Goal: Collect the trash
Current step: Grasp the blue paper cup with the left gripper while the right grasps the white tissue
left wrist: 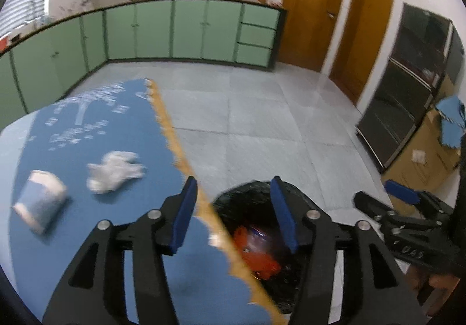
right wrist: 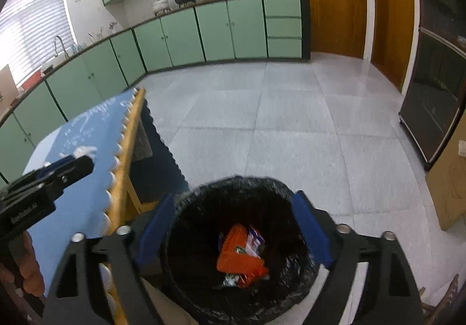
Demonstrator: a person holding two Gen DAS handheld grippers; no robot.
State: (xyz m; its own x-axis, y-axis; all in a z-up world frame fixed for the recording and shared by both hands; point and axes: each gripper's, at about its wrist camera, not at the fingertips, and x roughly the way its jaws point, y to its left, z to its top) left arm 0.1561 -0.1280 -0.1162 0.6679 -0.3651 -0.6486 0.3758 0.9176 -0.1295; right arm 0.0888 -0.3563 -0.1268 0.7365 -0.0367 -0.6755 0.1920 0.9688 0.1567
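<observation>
Grey floor tiles stretch bare toward green cabinets. We hold both tongs wide and empty: left tongs straddle the blue tabletop's scalloped edge, right tongs hang over the black-lined bin just beside it. Orange wrappers lie inside; a crumpled tissue and paper cup sit on the tabletop.
</observation>
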